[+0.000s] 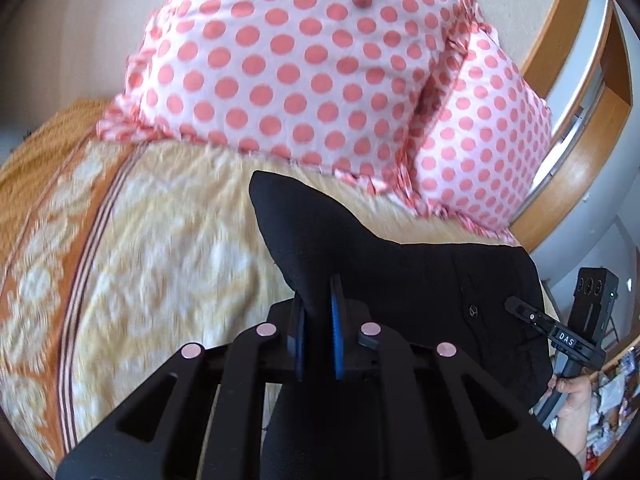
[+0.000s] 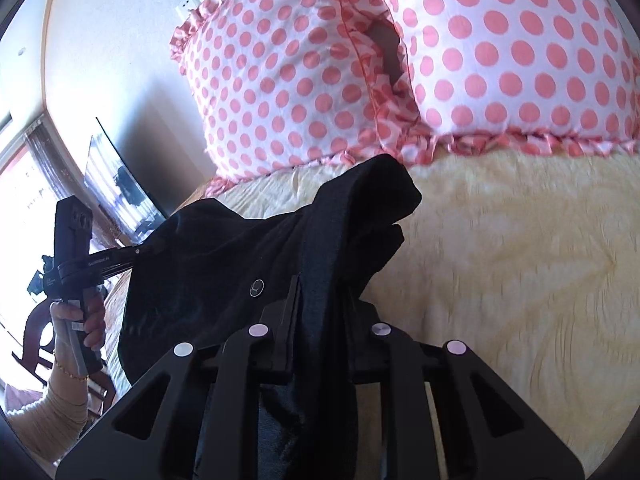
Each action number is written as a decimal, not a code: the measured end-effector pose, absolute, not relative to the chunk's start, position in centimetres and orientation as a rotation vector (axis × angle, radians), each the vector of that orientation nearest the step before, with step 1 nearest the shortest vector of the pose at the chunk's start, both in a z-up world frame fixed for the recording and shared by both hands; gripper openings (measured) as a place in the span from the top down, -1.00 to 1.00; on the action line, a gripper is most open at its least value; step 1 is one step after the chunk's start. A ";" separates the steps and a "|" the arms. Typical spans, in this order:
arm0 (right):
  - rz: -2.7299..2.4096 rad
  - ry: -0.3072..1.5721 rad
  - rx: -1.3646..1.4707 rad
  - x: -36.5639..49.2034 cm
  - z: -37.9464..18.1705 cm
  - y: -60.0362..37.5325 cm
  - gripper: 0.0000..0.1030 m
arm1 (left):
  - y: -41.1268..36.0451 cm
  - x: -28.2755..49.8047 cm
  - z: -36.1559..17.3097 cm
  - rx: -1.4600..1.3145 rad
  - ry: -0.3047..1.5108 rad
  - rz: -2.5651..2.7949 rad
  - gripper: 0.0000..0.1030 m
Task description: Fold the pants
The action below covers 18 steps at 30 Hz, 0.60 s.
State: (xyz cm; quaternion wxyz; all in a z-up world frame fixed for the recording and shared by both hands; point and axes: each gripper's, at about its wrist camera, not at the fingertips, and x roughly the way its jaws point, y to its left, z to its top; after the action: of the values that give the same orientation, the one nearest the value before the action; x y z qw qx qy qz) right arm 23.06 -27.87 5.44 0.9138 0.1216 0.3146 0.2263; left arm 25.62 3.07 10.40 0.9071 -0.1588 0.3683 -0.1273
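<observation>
The black pants hang stretched between both grippers above the bed. My left gripper is shut on one end of the waistband, cloth pinched between its blue pads. My right gripper is shut on the other end of the pants, which drape over and hide its fingers. A small round button shows on the cloth in both views. The right gripper also shows at the right of the left wrist view, and the left gripper at the left of the right wrist view.
A yellow patterned bedspread covers the bed below. Two pink polka-dot pillows lean against the wall at the head. A wooden frame is to the right. A dark screen stands beside the bed.
</observation>
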 end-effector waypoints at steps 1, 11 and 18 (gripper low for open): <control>0.452 0.646 0.249 24.3 5.6 -27.7 0.67 | 3.0 26.5 10.7 -0.325 0.751 -0.250 0.81; 0.282 0.778 0.134 30.6 2.9 -26.1 0.59 | 3.4 33.4 5.5 -0.299 0.879 -0.089 0.73; 0.086 0.726 0.020 27.6 4.1 -26.5 -0.36 | 4.1 30.5 7.2 -0.212 0.803 0.023 0.46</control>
State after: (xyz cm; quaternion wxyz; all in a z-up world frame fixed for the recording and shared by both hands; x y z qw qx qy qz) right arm 27.64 -26.48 4.12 0.9338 0.0095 0.3551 0.0423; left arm 30.46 4.11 7.15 0.9149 -0.1029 0.3902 0.0112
